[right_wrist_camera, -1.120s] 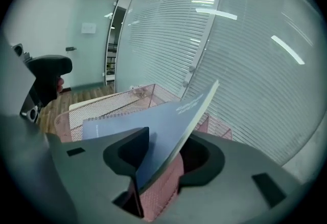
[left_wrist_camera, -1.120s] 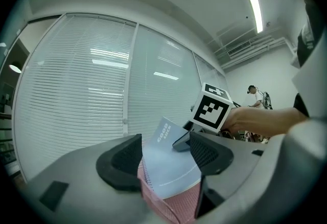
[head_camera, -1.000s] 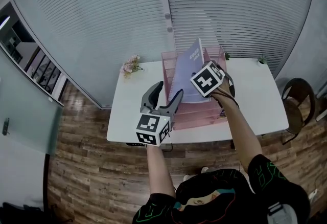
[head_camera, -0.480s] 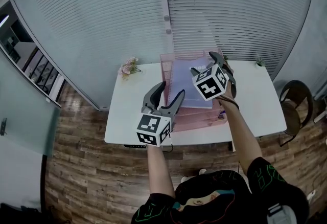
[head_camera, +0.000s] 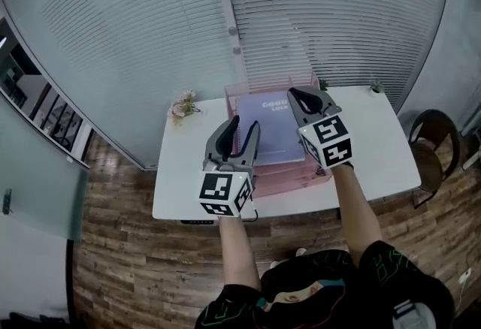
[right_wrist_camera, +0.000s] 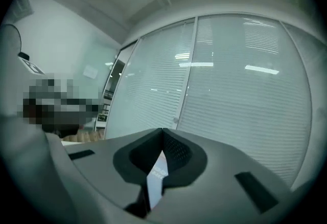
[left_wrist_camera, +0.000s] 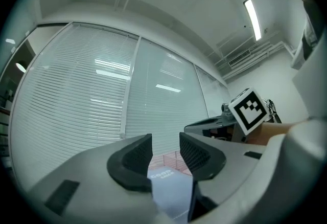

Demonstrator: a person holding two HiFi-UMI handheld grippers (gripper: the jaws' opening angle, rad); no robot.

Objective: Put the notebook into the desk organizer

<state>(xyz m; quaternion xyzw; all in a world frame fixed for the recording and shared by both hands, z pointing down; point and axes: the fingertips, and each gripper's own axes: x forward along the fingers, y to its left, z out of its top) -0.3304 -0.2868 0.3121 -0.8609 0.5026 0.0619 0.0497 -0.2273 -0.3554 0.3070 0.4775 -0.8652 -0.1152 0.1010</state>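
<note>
A lavender notebook (head_camera: 276,132) lies flat in the top tray of the pink desk organizer (head_camera: 294,173) on the white table (head_camera: 376,141). My right gripper (head_camera: 301,95) hovers over the organizer's right side, shut with nothing in it. In the right gripper view its tips (right_wrist_camera: 162,134) meet, and a sliver of the notebook (right_wrist_camera: 156,177) shows far below. My left gripper (head_camera: 245,125) hangs above the organizer's left front, its jaws closing on nothing. In the left gripper view the notebook (left_wrist_camera: 171,192) and the organizer (left_wrist_camera: 172,158) show beneath the gap of the left gripper (left_wrist_camera: 166,151).
A small bunch of flowers (head_camera: 183,104) sits at the table's back left corner. Tiny plants (head_camera: 375,86) stand along the back edge. A dark chair (head_camera: 432,156) is beside the table on the right. A glass wall with blinds runs behind; wooden floor lies in front.
The notebook went from upright in my right gripper to lying flat in the top tray. My right gripper let it go, lifted away and shut. The left jaws narrowed.
</note>
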